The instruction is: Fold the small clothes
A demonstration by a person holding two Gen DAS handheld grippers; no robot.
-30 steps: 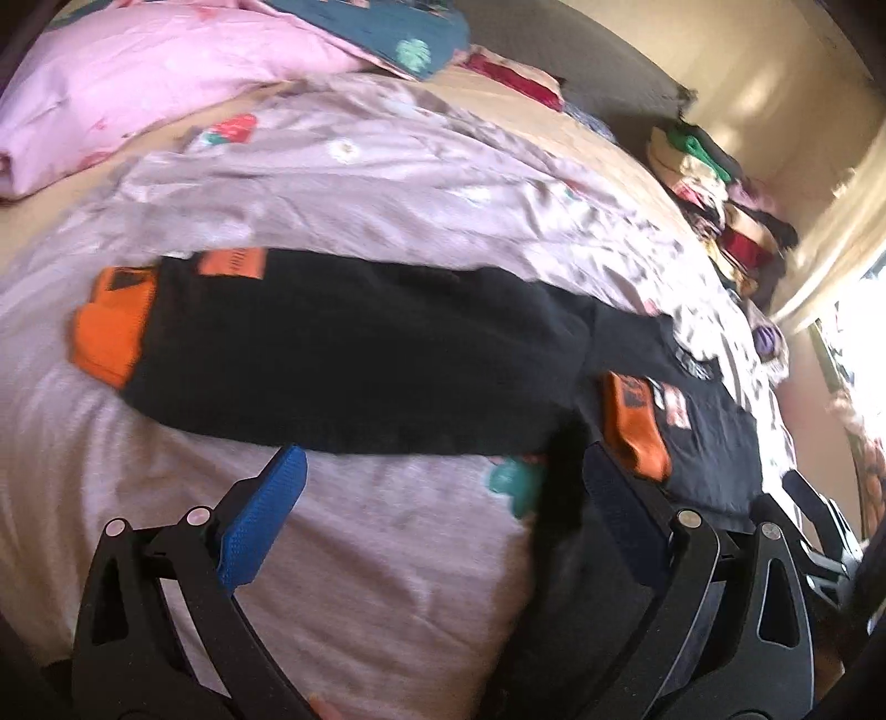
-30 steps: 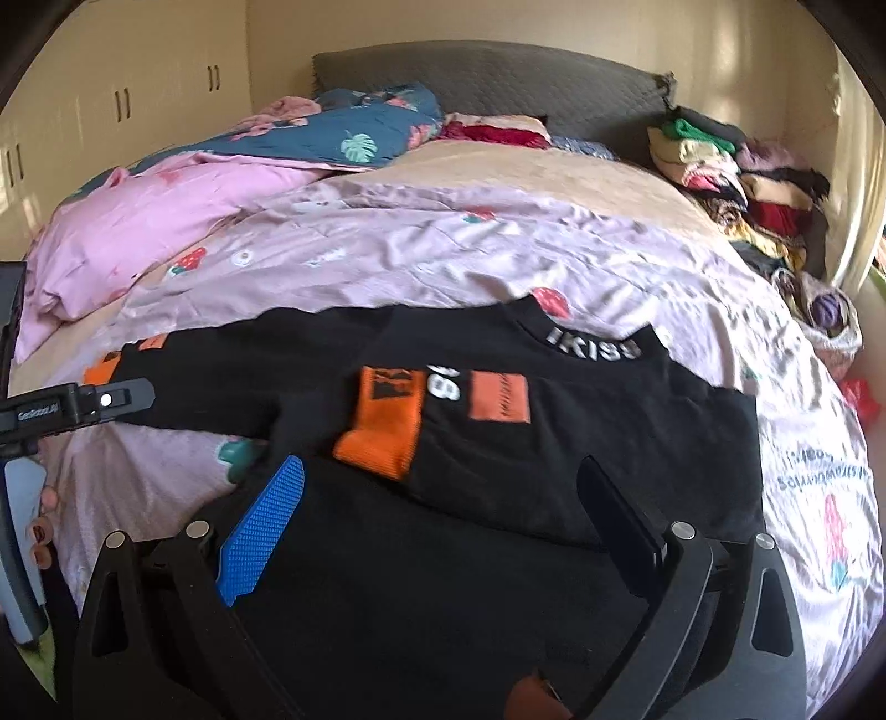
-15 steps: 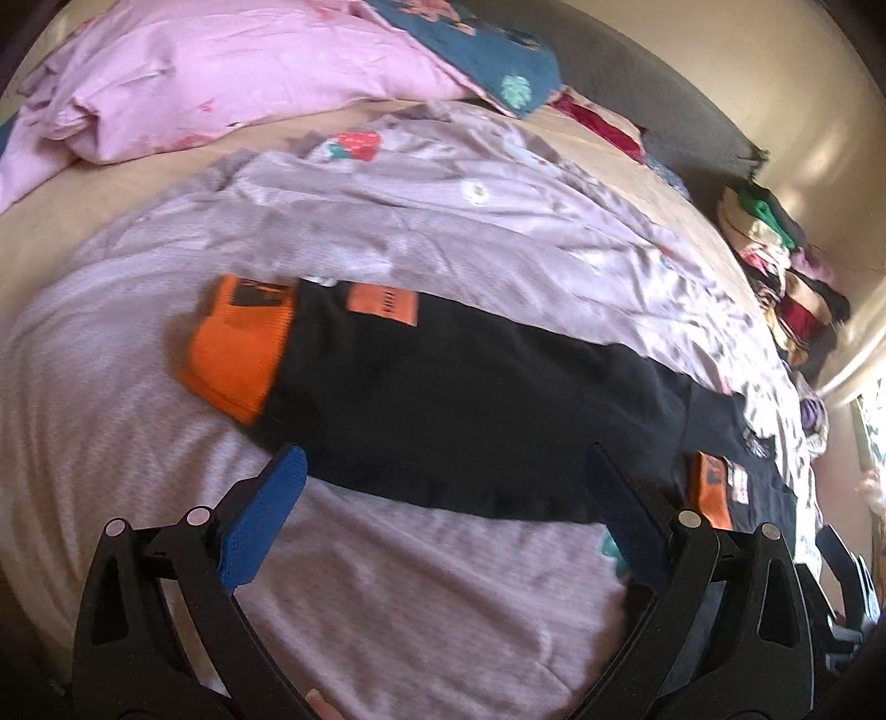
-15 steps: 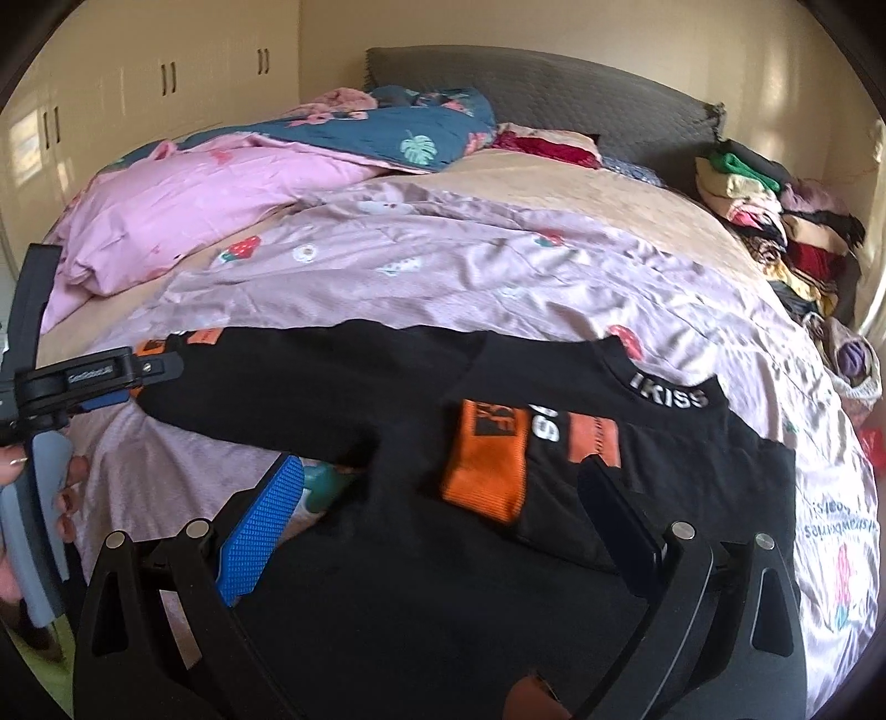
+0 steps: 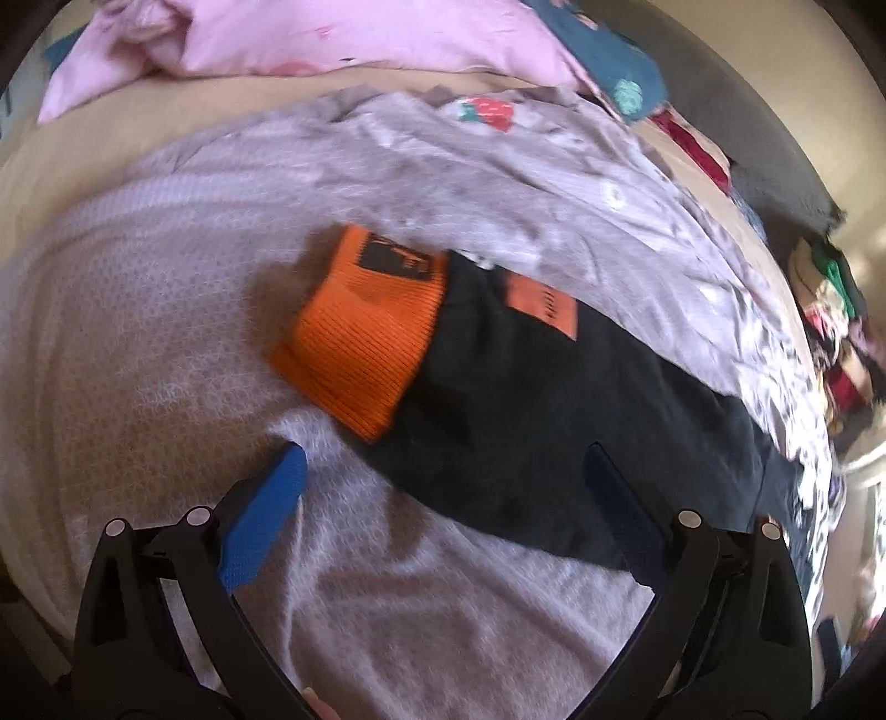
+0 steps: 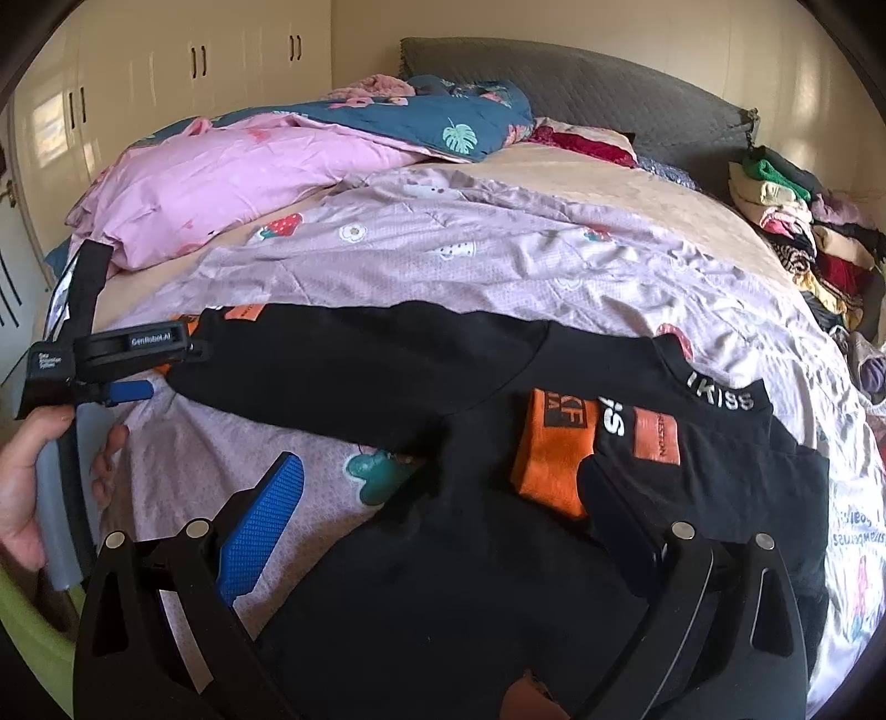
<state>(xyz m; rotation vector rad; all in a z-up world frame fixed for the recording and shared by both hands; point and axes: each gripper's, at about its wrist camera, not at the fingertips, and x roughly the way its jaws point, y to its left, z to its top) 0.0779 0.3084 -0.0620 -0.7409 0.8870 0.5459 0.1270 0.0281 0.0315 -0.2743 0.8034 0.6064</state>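
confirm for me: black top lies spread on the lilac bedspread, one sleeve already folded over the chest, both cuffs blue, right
Not quite: the cuffs are orange, not blue. The right wrist view shows the folded sleeve's cuff orange on the black top, and the left wrist view shows the outstretched sleeve's cuff orange too. The rest holds, lilac bedspread included.

My left gripper (image 5: 443,498) hangs with its fingers spread wide over the lilac quilt (image 5: 138,343). Between and just beyond them lies the black sleeve (image 5: 554,410), stretched flat, its orange ribbed cuff (image 5: 360,338) pointing left, an orange patch (image 5: 545,302) near it. A pink duvet (image 5: 332,33) lies beyond.
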